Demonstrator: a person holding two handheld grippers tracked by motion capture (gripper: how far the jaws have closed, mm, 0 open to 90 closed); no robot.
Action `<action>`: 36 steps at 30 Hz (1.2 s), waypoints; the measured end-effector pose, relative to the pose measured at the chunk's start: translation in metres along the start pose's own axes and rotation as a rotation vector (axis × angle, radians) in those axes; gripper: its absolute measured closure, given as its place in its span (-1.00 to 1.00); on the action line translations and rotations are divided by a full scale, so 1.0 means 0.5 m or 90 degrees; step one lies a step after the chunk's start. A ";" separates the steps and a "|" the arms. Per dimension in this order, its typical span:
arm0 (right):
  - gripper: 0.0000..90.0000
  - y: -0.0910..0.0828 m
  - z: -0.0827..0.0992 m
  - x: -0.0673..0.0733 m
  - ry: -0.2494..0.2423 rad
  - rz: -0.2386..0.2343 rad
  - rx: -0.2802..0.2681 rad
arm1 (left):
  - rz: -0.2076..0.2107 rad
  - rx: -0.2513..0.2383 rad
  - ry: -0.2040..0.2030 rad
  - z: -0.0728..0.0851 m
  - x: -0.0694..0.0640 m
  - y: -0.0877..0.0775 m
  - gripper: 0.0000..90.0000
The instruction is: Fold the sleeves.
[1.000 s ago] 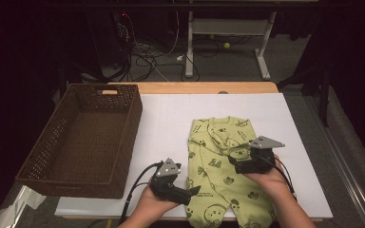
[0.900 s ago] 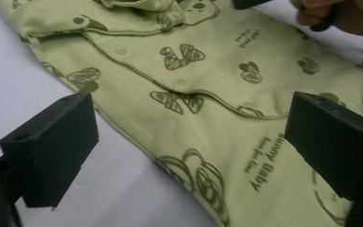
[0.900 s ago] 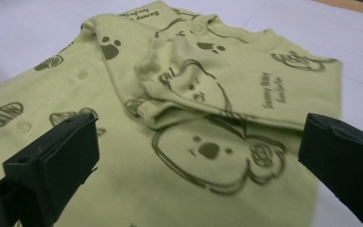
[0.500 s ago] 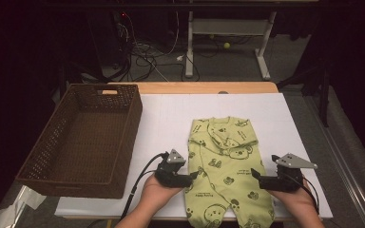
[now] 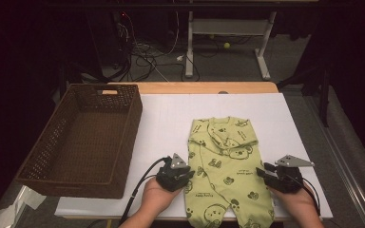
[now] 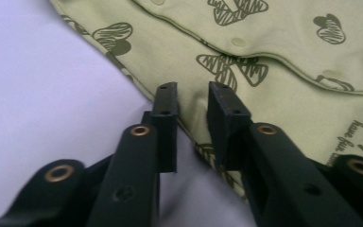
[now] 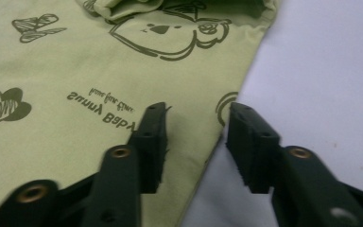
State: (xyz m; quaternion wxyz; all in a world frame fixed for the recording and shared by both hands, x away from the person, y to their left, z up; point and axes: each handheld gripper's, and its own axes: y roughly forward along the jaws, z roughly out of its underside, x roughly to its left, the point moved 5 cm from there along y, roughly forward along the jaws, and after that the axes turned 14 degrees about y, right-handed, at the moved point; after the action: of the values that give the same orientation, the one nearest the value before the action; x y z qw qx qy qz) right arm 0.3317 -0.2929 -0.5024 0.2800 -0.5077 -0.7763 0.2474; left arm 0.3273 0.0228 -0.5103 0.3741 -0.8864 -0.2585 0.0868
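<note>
Both grippers have changed posture within the last second. The left gripper (image 5: 184,175) sits at the left edge of the green baby romper (image 5: 224,173), the right gripper (image 5: 265,172) at its right edge, whereas a second ago the right one was over the middle of the garment. Jaws on both have just been closing. In the left gripper view the left gripper (image 6: 193,97) has its jaws narrowed to a slim gap straddling the romper (image 6: 283,61) hem; no pinch on the cloth is confirmed. In the right gripper view the right gripper (image 7: 197,113) shows a wider gap with the romper (image 7: 75,61) edge between the jaws, not yet clamped.

Judgement: a two-sided grasp of the garment is in preparation, probably for a fold or lift.

Surface: the romper lies flat, printed side up, on a white sheet (image 5: 166,118) covering the wooden table (image 5: 190,87). An empty brown wicker basket (image 5: 52,156) stands at left, well apart. Behind the table: dark floor, loose cables (image 5: 147,52), a white desk frame (image 5: 228,28).
</note>
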 end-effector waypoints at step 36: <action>0.90 -0.090 0.069 0.047 -0.042 -0.048 -0.013 | 0.044 -0.008 0.024 0.049 -0.064 -0.072 0.81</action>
State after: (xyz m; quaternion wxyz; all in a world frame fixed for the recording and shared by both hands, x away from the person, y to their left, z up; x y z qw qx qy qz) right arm 0.2709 -0.2908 -0.4928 0.2580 -0.4722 -0.8063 0.2454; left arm 0.2775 0.0426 -0.5034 0.3701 -0.8986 -0.2212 0.0813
